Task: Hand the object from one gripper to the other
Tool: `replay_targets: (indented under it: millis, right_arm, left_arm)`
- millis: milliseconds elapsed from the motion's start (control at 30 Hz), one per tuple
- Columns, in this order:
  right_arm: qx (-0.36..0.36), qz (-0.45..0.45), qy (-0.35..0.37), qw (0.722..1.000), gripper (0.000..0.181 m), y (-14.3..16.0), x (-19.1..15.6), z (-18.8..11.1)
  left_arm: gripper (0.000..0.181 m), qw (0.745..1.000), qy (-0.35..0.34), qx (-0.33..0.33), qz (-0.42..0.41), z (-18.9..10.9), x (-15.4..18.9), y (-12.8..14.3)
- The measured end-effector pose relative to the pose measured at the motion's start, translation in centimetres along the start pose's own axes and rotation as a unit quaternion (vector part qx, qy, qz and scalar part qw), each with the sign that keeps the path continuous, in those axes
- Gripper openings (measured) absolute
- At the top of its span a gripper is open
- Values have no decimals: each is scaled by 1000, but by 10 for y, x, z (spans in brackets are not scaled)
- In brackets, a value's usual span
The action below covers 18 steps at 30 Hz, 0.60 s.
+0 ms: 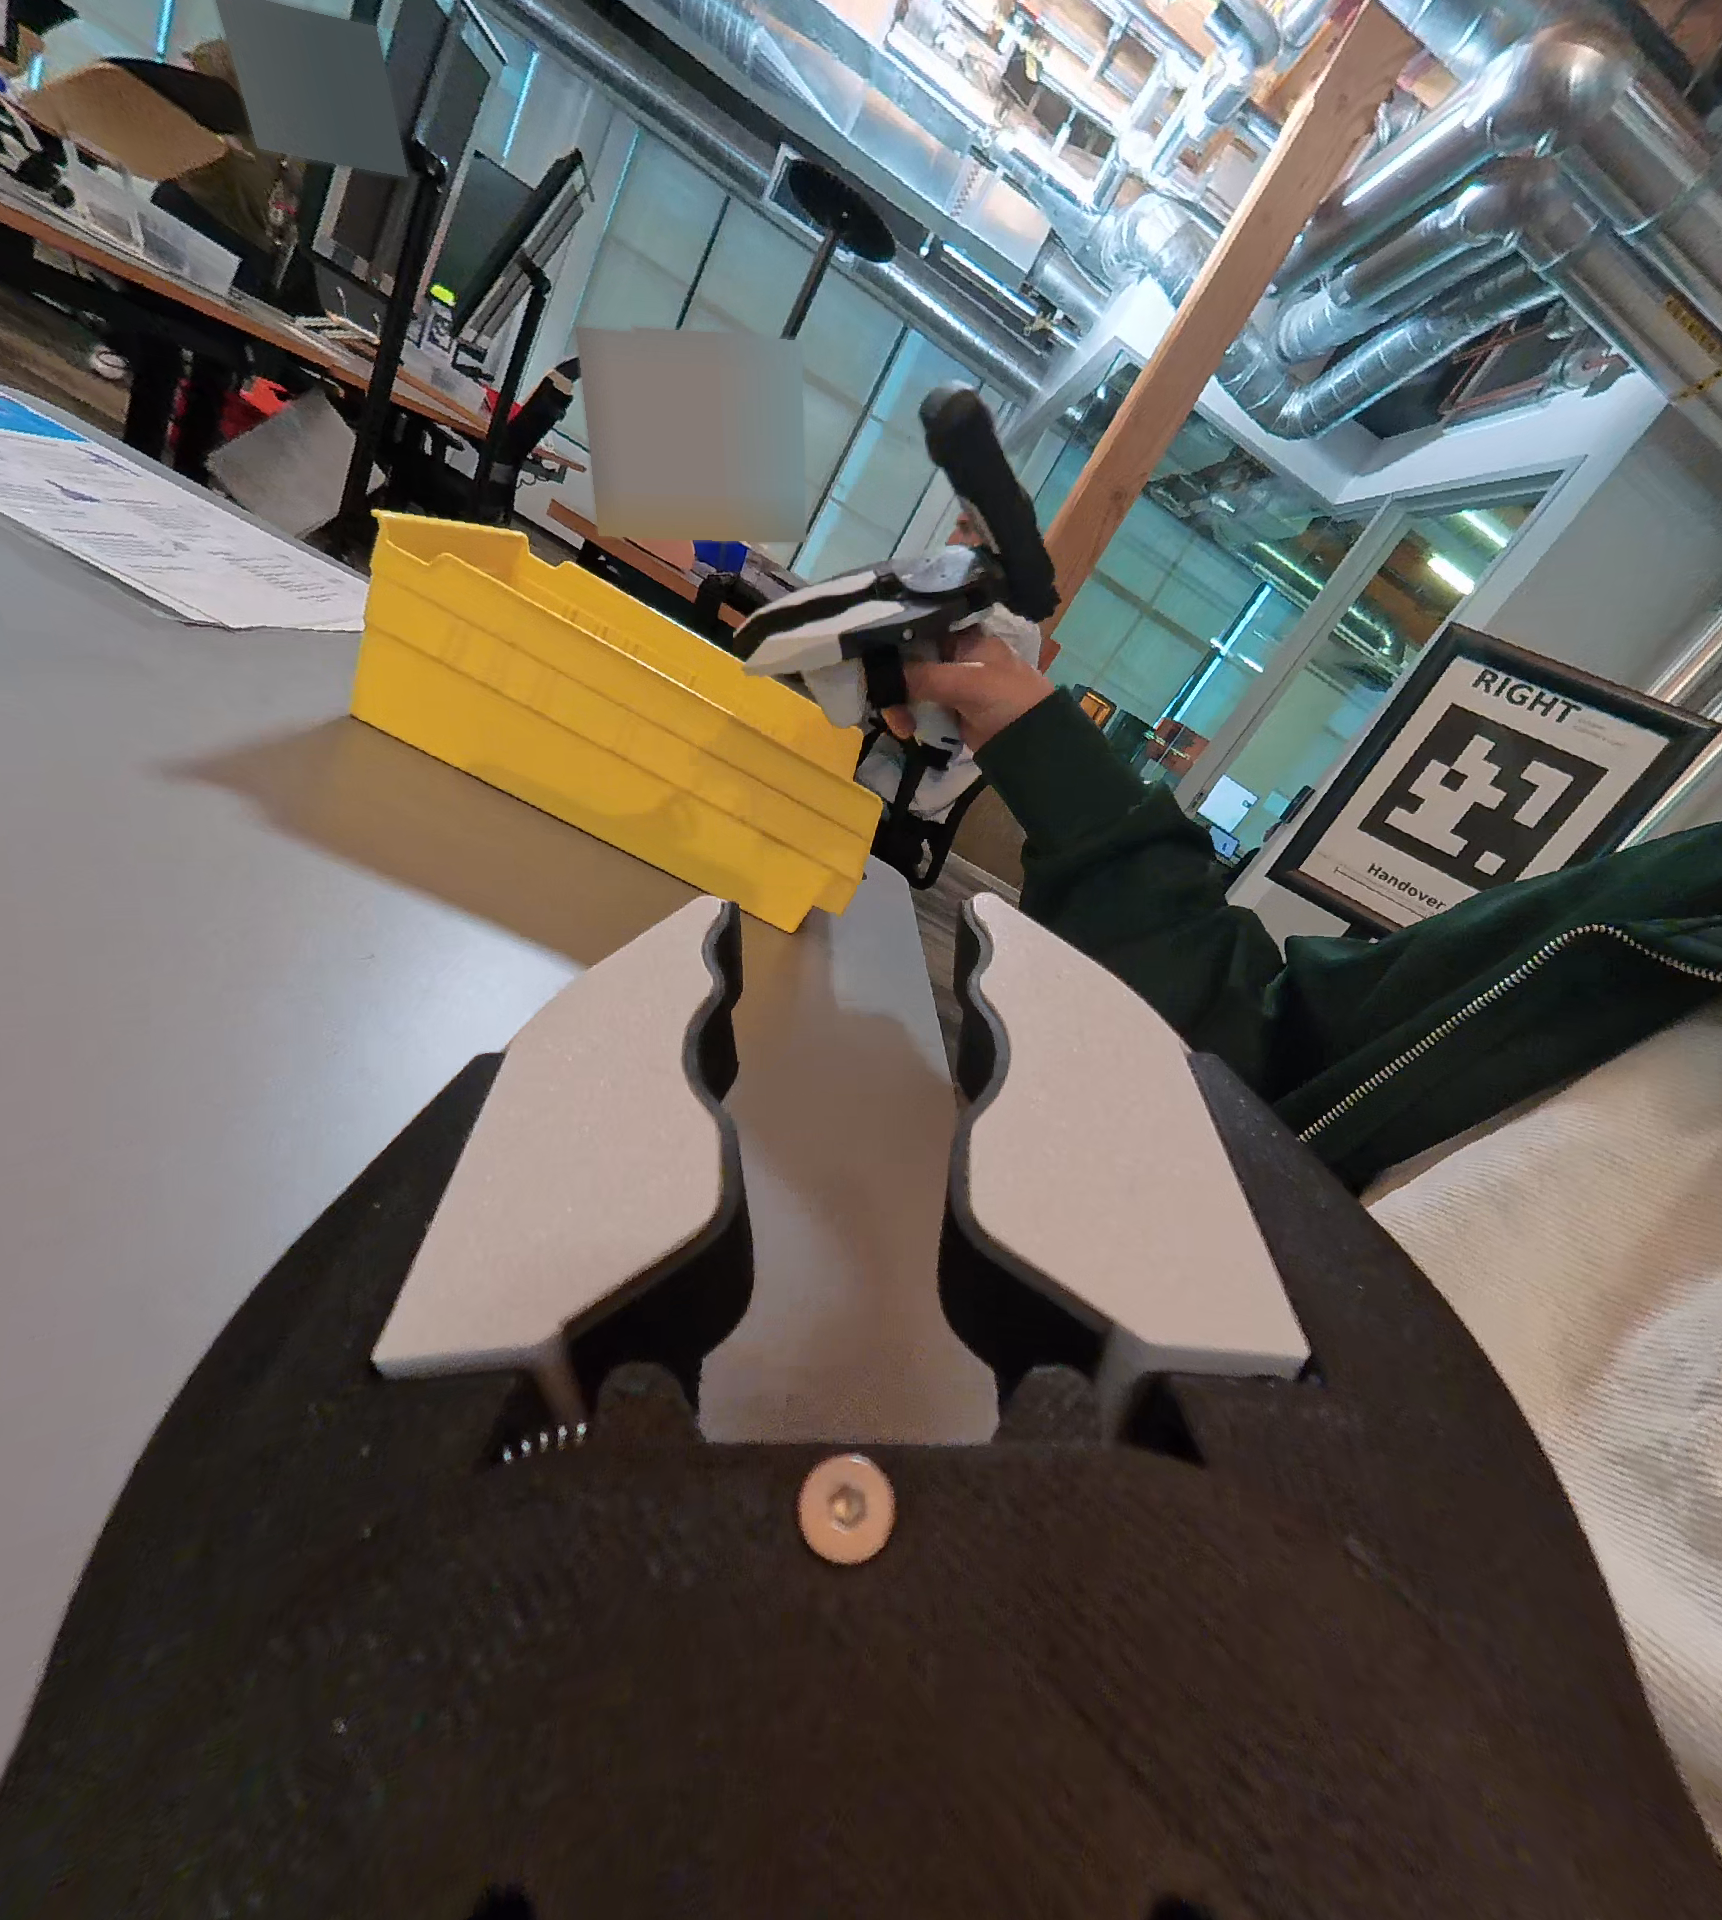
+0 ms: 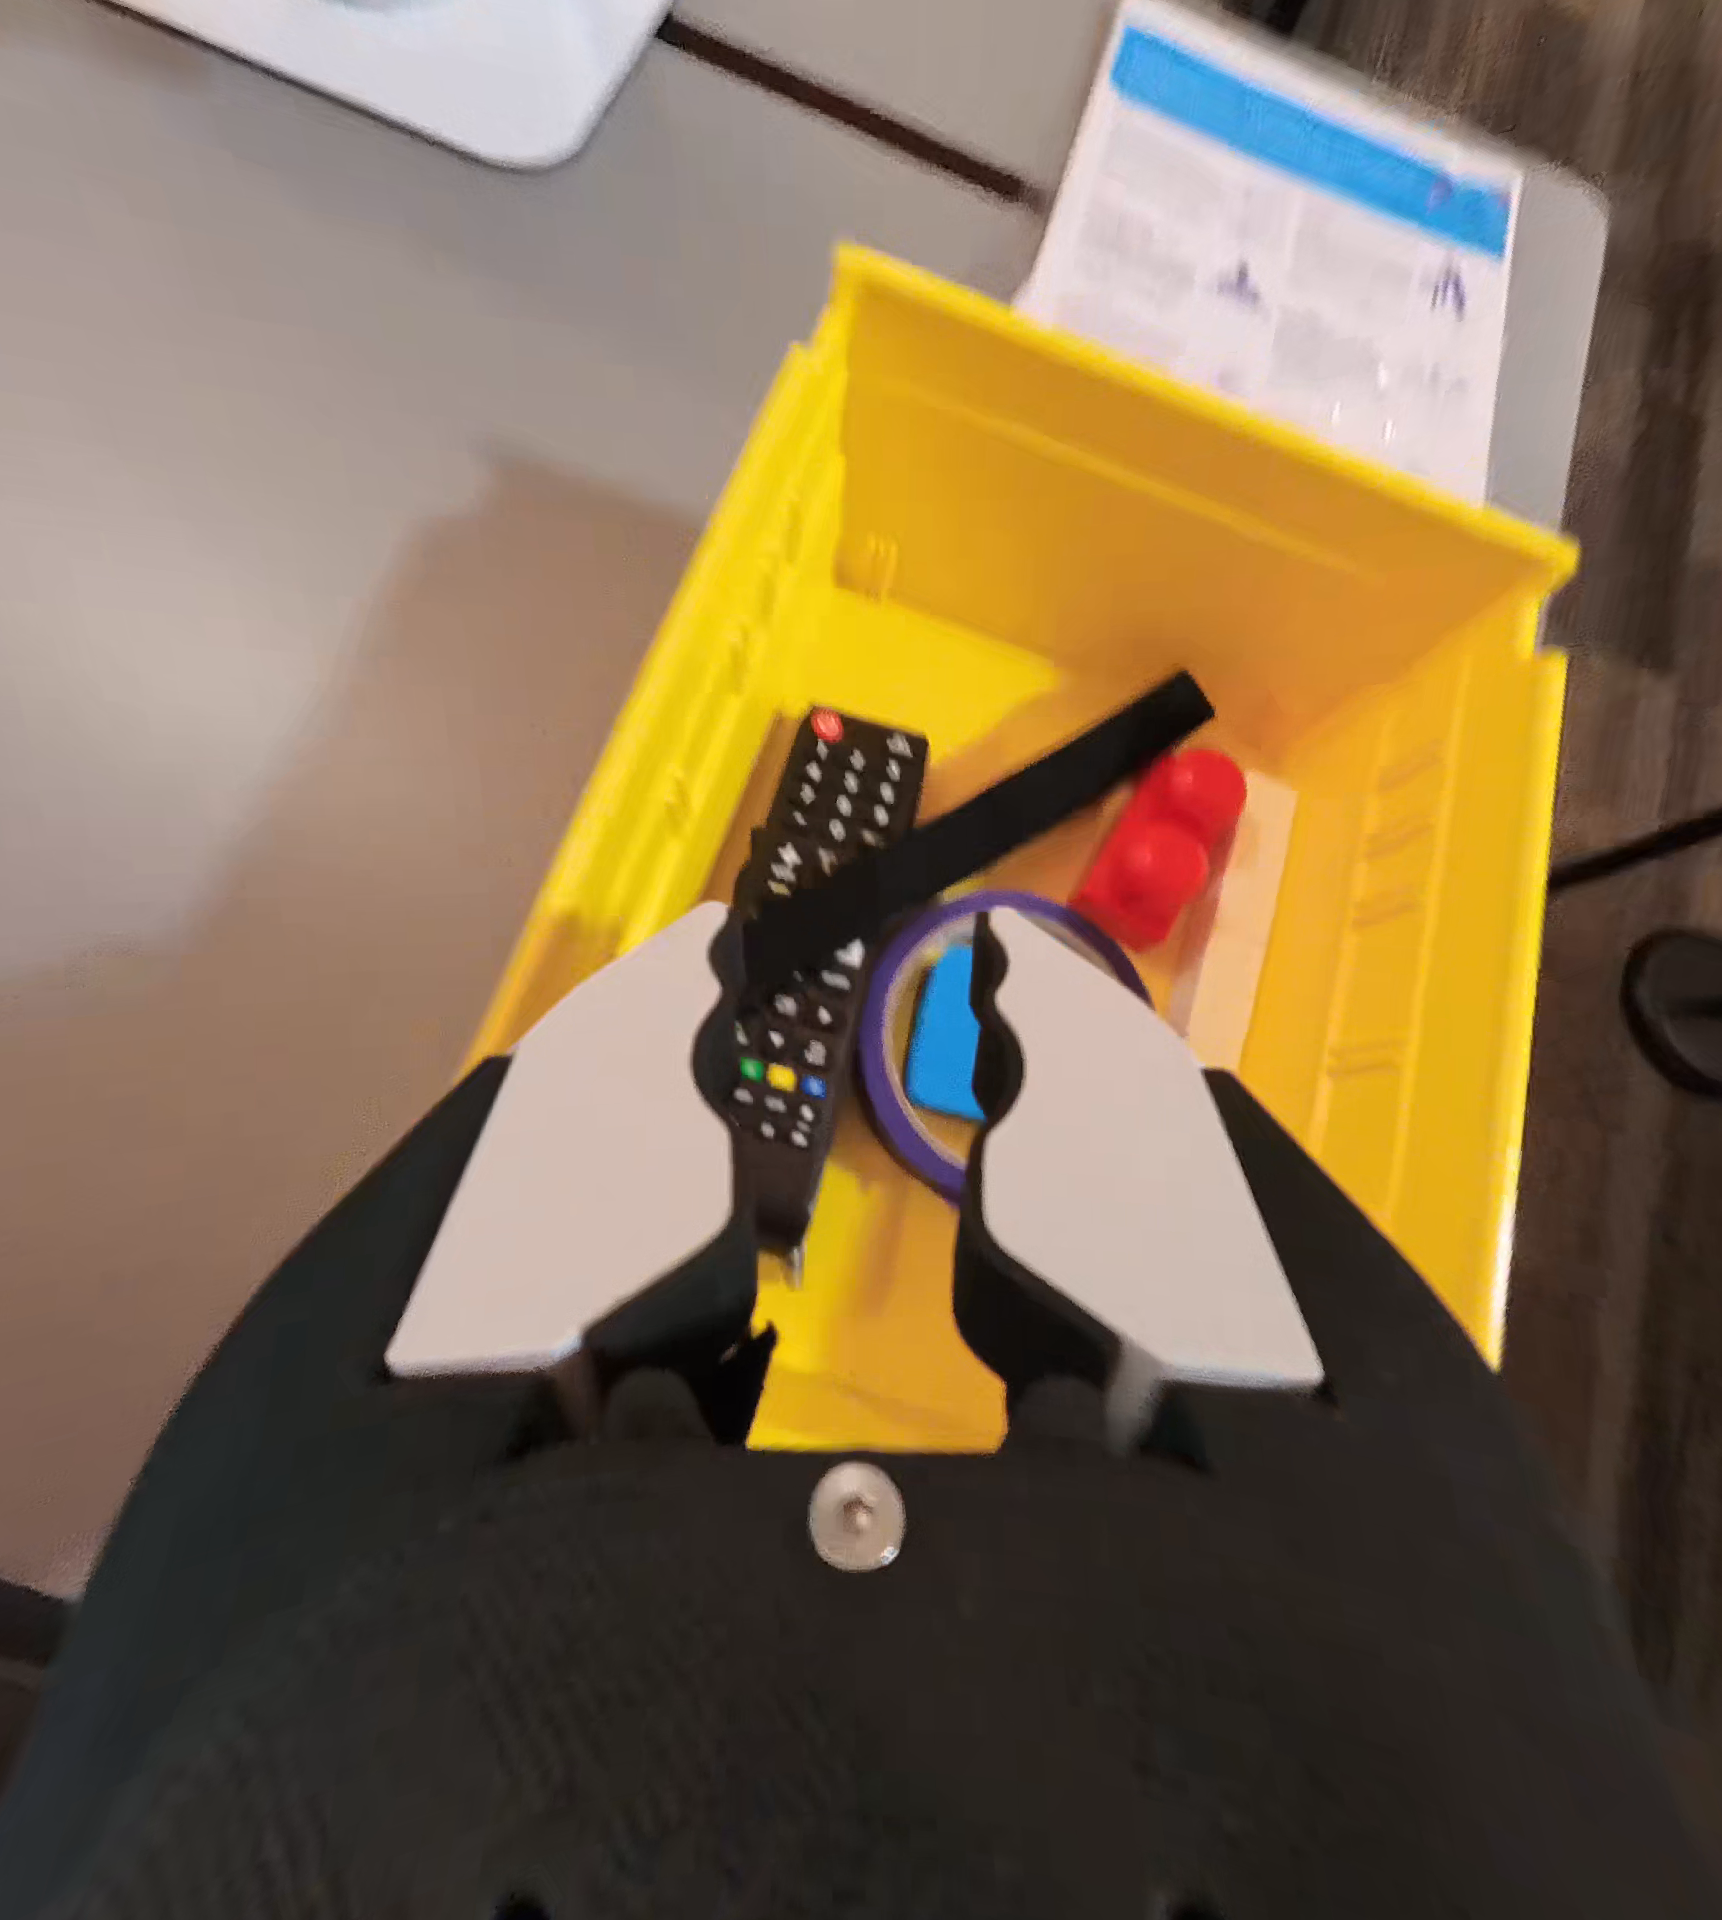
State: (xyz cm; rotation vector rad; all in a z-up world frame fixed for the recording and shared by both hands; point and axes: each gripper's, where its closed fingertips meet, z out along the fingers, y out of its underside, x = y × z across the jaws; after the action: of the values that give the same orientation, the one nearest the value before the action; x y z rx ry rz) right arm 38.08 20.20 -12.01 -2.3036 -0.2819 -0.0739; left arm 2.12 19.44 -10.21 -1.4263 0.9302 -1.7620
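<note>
Hovering over the open yellow bin [image 2: 1096,499], the right gripper [image 2: 852,940] has its jaws parted, nothing between them. Right wrist view is motion-blurred; detail soft.

Below the tips, inside the bin: a black remote control [image 2: 815,935], lying lengthwise near the bin's left wall, lower end hidden behind the left finger. A black strap [image 2: 1033,795] lies slantwise across the remote, its upper end toward the far right corner. A purple tape roll [image 2: 883,1070] is partly covered by the right finger; a blue block [image 2: 945,1039] shows inside its ring. A red piece with two rounded knobs [image 2: 1163,842] sits near the right wall, touching a pale flat item I cannot identify. Which of these is the task's object I cannot tell; all lie in the bin, none held.

Left gripper [image 1: 841,935]: jaws open, empty, low over the grey table [image 1: 161,987] near its edge. Bare tabletop lies left of the bin. The bin stands at the table's edge, its contents hidden in the left wrist view. Above its near end the right gripper shows in a hand [image 1: 982,686] with a dark green sleeve [image 1: 1148,894]. A printed sheet [image 2: 1283,312] lies beyond the bin's far end, by the table's corner.
</note>
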Motion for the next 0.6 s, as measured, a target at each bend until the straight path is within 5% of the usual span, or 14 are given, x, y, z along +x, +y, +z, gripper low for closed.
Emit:
replay_targets:
  millis: [33,167,333,433,600]
  right_arm:
    - [19,-13,-3,1000,42,-11,-9,-2]
    - [122,-50,-66,989,43,-68,-71,-17]
    - [274,-49,-234,931,57,-127,-192,-42]
    - [293,-30,-323,899,58,-126,-261,-29]
    - [232,-33,-404,884,58,-77,-339,29]
  left_arm:
    - [39,1000,-1,0,-1,-1,-1,0]
    - [36,1000,-10,-12,-5,-3,-6,4]
    - [37,999,-33,-32,11,-6,-14,9]
    - [37,997,-50,-44,29,-9,-19,10]
    - [38,991,-82,-77,73,-17,-29,18]
